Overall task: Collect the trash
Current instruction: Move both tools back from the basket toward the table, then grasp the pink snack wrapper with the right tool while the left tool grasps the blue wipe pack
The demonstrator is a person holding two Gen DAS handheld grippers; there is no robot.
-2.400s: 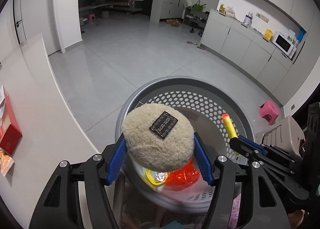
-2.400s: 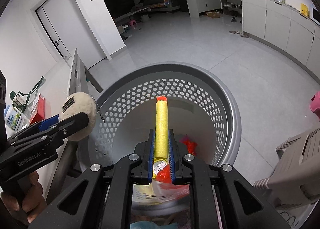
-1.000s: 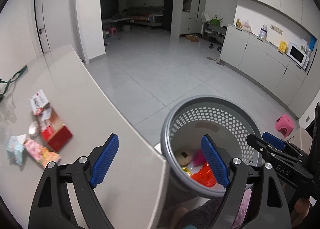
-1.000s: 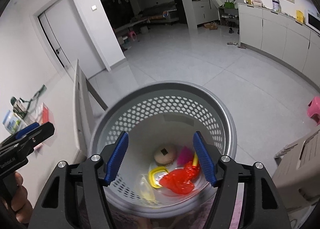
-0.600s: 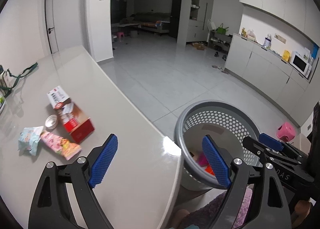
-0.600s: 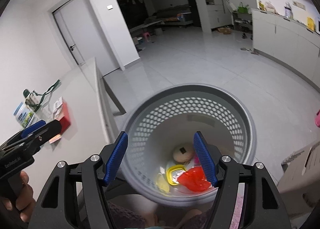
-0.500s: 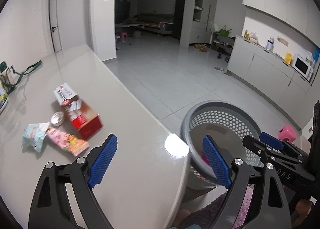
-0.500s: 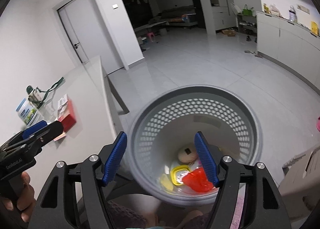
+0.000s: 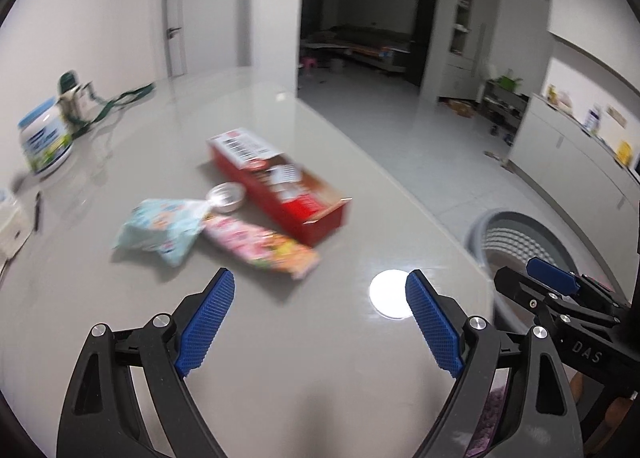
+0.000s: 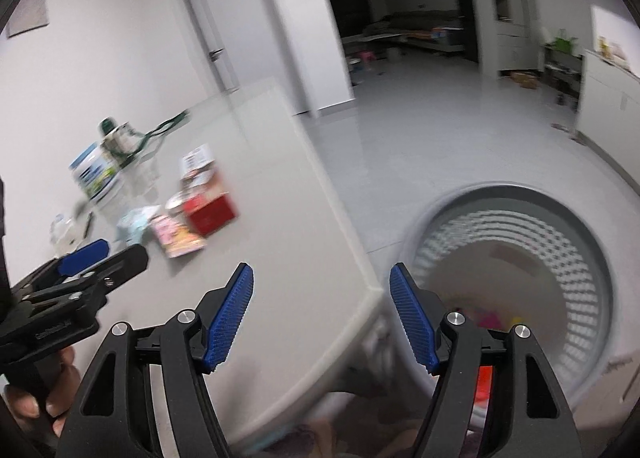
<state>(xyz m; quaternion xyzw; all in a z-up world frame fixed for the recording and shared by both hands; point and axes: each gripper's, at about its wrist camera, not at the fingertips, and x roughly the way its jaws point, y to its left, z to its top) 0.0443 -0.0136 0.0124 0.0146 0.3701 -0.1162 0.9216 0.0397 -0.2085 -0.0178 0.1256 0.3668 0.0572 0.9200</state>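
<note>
At the far left of your table sits a white plastic jar with a blue lid and green label (image 9: pixel 45 137), with a green strap (image 9: pixel 120 98) trailing away from a small pack beside it. Moving right along the pale glossy tabletop (image 9: pixel 280 338), you have the remaining trash in a tight cluster: a crumpled light-blue snack wrapper (image 9: pixel 160 230), a small round silver foil cup (image 9: pixel 225 196) just behind it, a pink printed snack packet (image 9: pixel 262 248) overlapping the blue wrapper's edge, and a long red cardboard box with an open end (image 9: pixel 280 188) lying flat, touching the foil cup and the pink packet.

Your left gripper (image 9: pixel 318 322) hovers over the table just short of that cluster, its blue ribbed pads spread wide with nothing between them. A bright round light reflection (image 9: pixel 390 294) sits on the table near its right pad.

Further right, your right gripper (image 10: pixel 320 318) is also spread wide and empty, positioned above the table's corner. Beyond the table edge, on the floor, stands the round grey perforated plastic basket (image 10: pixel 580 242), with red, pink and yellow items blurred at its bottom. The motion blur hides their details.
</note>
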